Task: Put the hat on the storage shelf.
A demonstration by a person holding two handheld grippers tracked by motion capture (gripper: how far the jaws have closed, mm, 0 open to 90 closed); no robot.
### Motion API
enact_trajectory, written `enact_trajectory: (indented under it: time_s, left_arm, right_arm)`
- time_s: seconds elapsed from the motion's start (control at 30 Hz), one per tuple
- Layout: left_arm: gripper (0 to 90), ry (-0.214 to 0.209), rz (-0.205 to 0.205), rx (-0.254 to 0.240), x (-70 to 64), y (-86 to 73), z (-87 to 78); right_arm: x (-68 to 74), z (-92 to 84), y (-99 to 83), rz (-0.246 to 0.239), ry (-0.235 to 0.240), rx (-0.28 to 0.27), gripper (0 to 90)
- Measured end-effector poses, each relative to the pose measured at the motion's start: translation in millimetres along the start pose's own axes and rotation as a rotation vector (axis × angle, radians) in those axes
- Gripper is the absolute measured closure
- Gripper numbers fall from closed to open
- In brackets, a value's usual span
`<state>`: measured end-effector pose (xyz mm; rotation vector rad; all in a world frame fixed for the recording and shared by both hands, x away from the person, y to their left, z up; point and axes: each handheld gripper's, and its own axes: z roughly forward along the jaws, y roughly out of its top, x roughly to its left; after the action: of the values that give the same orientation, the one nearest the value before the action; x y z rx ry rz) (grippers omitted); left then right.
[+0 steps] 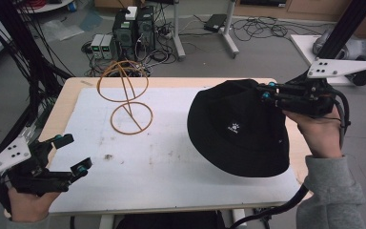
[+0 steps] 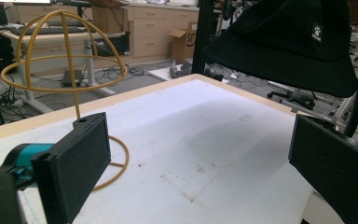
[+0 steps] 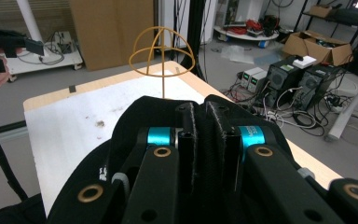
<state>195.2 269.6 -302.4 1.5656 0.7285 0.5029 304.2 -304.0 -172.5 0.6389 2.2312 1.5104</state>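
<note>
Right gripper (image 1: 263,91) pinching crown of black bucket hat (image 1: 238,129), jaws pressed together on fabric; in right gripper view, cloth bunched between pads. Hat hangs off gripper, tilted, brim lifted clear of white mat (image 1: 124,167), right of yellow wire hat stand (image 1: 126,95) and well apart from it. Stand upright on mat's far left part. Left gripper (image 1: 74,152) spread, nothing between jaws, near mat's front left corner, well apart from hat

Dim, even room light; soft shadow under the hat (image 1: 240,129) on the surface (image 1: 162,162); slightly grainy, soft pictures.
</note>
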Motion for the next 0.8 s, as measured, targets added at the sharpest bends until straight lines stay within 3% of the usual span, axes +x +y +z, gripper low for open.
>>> enact_trajectory:
  time_s: [0.53,0.8]
  left_arm:
    - [5.8,0.006,-0.001,0.005,0.1,-1.1,-1.2]
    - [5.9,0.012,0.000,-0.003,-1.4,-1.3,-8.0]
  right_arm:
    - [-0.5,12.4,17.6,0.005,-0.013,0.014,83.2]
    - [-0.4,30.7,39.3,-0.027,0.027,-0.005,83.2]
